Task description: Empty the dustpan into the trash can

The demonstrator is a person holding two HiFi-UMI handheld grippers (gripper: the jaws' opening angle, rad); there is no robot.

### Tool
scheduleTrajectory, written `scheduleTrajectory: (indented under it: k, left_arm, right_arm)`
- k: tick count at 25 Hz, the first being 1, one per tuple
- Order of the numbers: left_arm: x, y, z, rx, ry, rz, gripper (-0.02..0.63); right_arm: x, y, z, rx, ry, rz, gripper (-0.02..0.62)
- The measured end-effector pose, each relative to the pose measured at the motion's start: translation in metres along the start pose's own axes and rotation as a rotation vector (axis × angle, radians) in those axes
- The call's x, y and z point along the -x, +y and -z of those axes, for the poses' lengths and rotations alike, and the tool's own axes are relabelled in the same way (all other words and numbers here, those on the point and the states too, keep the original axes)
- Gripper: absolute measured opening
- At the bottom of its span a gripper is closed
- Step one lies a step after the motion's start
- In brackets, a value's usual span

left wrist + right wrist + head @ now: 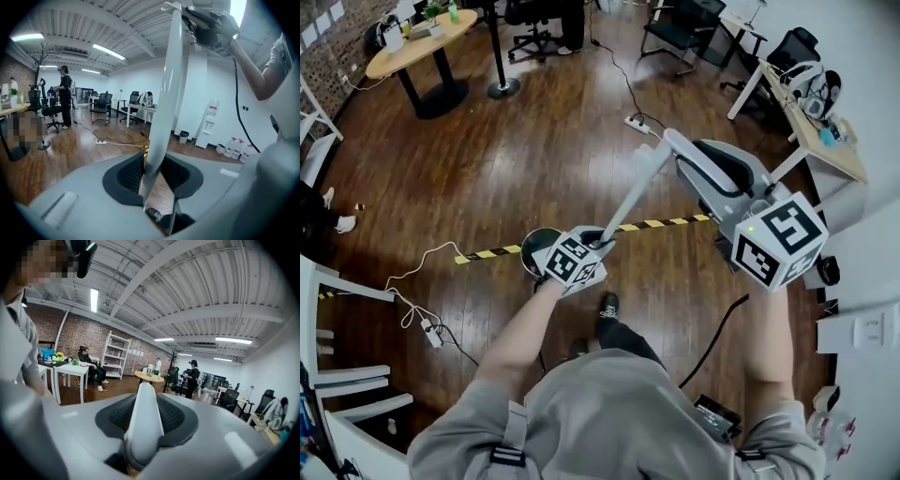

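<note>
1. On the floor (534, 141), where the yellow-black tape strip (661, 223) crosses its middle, stands the dark round trash can (534, 246). In the head view the left gripper (602, 239) partly covers it.
2. The dustpan handle (630, 192) is long and pale. Its long axis slants from a low end right above the can up and away to a high end at the right gripper (680, 150).
3. The left gripper's jaws sit narrow on the lower stretch of the handle, which runs between its dark pads. The right gripper's jaws clamp the rounded top end.
4. No view shows the pan itself. It probably hangs at the handle's low end, under the left gripper's marker cube, so I cannot tell whether it lies over the can's mouth or beside its rim.
5. The left gripper is much nearer the can. The right is well apart from it, out along the handle.
6. The tipping likely depends on that low end being centred over the mouth. The left gripper would then serve as the pivot while the right swings the top.
</note>
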State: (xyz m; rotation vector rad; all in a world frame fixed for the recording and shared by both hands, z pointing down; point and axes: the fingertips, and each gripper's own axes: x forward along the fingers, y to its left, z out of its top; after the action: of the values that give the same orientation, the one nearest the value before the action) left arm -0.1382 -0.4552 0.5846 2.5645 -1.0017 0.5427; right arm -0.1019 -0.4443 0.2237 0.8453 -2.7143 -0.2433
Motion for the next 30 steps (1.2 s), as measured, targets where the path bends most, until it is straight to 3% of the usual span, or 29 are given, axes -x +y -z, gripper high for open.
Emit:
scheduleTrajectory:
  k: [7,11,17,20,25,30]
  left_arm:
    - [-0.025,-0.080,0.012,-0.026,0.031,0.108,0.109]
    - [-0.045,-0.108,0.020,-0.031,0.061,0.142,0.112]
    - [-0.092,-0.122,0.020,0.039,0.102,0.108,0.127]
    - [-0.103,-0.141,0.015,0.035,0.113,0.130,0.247]
    - [-0.093,-0.144,0.009,0.067,0.074,0.091,0.245]
    - [-0.074,-0.144,0.009,0.090,0.045,0.046,0.163]
  right_arm:
    - [0.072,0.023,0.018,0.013,0.095,-0.014,0.126]
    - [0.100,0.015,0.039,-0.020,0.116,0.019,0.126]
    - [0.121,-0.033,0.083,-0.109,0.099,0.152,0.126]
    - [0.137,-0.057,0.115,-0.141,0.110,0.239,0.126]
    - [0.148,-0.080,0.165,-0.172,0.106,0.318,0.125]
    - [0.137,-0.085,0.226,-0.177,0.136,0.349,0.126]
